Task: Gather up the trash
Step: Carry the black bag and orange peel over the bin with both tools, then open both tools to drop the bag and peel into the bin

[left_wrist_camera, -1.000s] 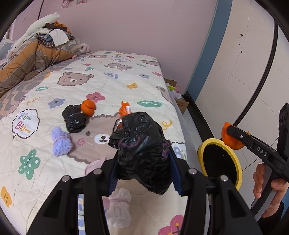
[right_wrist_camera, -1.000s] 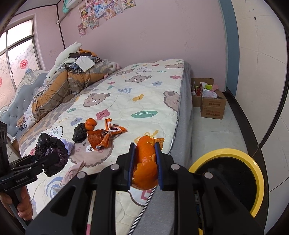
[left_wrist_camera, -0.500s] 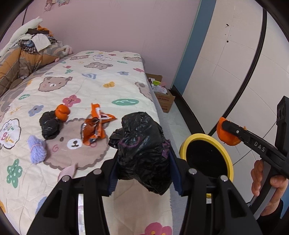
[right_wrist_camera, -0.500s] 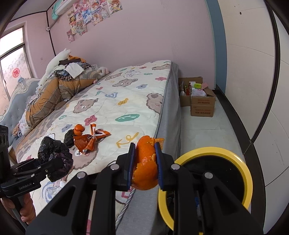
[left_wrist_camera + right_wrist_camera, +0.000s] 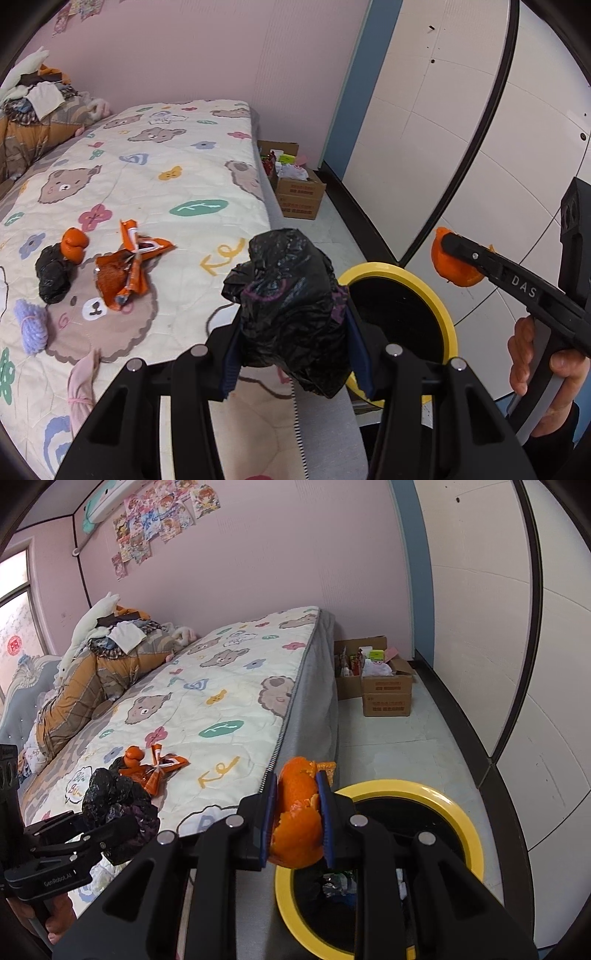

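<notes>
My left gripper (image 5: 291, 354) is shut on a crumpled black plastic bag (image 5: 291, 302), held over the bed's near edge beside the yellow-rimmed trash bin (image 5: 399, 314). My right gripper (image 5: 295, 823) is shut on a piece of orange peel (image 5: 297, 812), held just above the near rim of the bin (image 5: 436, 794), which stands on the floor by the bed. On the bedspread lie an orange snack wrapper (image 5: 127, 269), another bit of orange peel (image 5: 74, 242) and a second black bag (image 5: 53, 275). In the left wrist view the right gripper (image 5: 454, 258) shows at the right.
A purple yarn bundle (image 5: 31, 325) and a pink cloth (image 5: 83, 384) lie on the bed. Piled clothes (image 5: 107, 653) sit at the headboard end. Cardboard boxes (image 5: 384, 690) stand on the floor by the far wall. White wardrobe panels (image 5: 517, 627) bound the right side.
Both grippers have swung to the right, away from the bed and toward the bin, each keeping its load. The bin now lies closer and larger in both views.
</notes>
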`<state>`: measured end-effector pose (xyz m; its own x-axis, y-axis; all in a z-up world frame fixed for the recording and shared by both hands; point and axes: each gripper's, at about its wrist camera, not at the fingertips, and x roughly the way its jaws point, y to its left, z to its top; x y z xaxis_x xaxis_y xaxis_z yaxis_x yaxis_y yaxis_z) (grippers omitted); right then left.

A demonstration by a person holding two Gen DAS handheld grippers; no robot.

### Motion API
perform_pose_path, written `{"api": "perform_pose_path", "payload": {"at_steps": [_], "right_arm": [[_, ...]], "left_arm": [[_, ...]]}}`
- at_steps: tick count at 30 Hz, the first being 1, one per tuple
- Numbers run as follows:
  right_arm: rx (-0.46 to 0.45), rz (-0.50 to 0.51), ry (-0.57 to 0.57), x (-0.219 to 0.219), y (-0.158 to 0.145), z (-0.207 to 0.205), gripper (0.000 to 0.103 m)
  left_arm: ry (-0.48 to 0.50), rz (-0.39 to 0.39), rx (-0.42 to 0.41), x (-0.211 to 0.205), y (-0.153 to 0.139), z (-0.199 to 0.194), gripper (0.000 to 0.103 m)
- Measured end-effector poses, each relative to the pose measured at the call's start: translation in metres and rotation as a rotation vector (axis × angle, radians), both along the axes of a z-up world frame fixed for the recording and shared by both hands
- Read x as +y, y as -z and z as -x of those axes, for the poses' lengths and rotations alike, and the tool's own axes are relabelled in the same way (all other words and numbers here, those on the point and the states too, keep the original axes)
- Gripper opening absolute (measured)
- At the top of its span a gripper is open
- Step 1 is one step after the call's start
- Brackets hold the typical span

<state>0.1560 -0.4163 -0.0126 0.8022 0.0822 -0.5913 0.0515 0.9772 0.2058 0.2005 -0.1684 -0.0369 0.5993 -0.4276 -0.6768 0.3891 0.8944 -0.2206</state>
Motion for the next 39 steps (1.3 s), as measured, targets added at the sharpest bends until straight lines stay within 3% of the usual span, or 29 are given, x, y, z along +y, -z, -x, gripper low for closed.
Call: {"api": "perform_pose_path", "payload": {"at_steps": [16, 39], "right_arm": [[0.022, -0.027, 0.075, -0.042, 0.013, -0.001, 0.021], [0.113, -0.095, 0.16, -0.09, 0.064, -0.027, 0.021]], "left_arm": [[0.091, -0.024, 0.033, -0.059, 0.021, -0.012, 0.046], [0.169, -0.049, 0.148, -0.125, 0.076, -0.031, 0.047]]}}
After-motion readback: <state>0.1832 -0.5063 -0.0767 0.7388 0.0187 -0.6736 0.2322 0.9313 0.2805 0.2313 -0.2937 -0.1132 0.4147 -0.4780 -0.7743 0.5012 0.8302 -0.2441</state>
